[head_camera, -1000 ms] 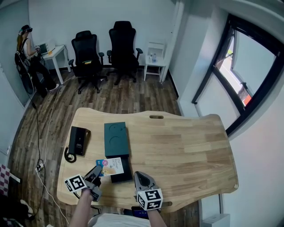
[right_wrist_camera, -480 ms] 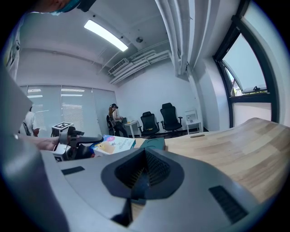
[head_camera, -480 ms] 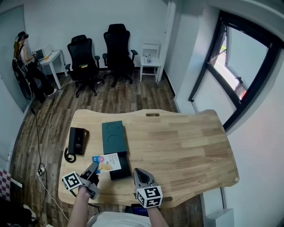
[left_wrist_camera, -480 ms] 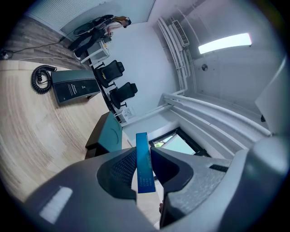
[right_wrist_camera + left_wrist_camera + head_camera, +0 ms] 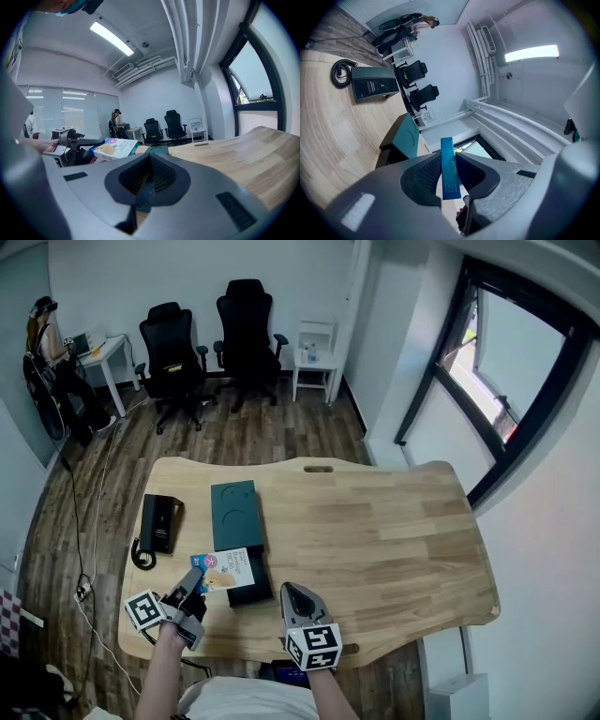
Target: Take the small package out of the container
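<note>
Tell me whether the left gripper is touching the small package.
Touching. The left gripper view shows the left gripper with its jaws closed on the small package, whose blue edge stands pinched between the two pads.

Head view: above the person, facing forward and steeply down. It takes in the whole table [image 5: 394,540], with the left gripper [image 5: 192,581] and the right gripper [image 5: 292,591] small at the bottom edge and the chairs [image 5: 246,329] far off at the top.
Left gripper view: rides on the left gripper, very close to its jaws, rolled sideways so the table runs up the frame's left. It faces level past the telephone [image 5: 372,86] and the box [image 5: 407,137] towards the chairs.
Right gripper view: rides on the right gripper, upright and low over the table, facing along it towards the chairs and the window [image 5: 253,79].
Shared: all three views see the table and the chairs. The right gripper view also shows the left gripper with its package [image 5: 115,148], side-on at the left.
</note>
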Demonstrator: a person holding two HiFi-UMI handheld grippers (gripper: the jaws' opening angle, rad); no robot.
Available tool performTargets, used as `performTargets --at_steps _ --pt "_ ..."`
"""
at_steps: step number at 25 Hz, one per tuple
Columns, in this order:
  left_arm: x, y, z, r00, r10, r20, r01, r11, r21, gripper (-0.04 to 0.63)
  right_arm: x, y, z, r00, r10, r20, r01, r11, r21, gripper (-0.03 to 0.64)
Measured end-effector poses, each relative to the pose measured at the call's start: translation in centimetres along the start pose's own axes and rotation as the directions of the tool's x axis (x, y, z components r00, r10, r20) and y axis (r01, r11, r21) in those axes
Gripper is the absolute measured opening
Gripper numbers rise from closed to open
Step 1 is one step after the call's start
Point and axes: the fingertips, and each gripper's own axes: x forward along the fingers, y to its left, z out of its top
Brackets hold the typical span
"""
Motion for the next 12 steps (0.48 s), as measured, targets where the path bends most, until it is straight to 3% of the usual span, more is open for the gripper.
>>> performTargets --at_steps 12 --pt "-0.29 0.17 -0.20 1.000 -0.015 0.002 0.015 1.000 -0.014 0.096 -0.44 0.44 0.32 1.000 0.004 0.015 -0.003 0.999 -0.039 0.003"
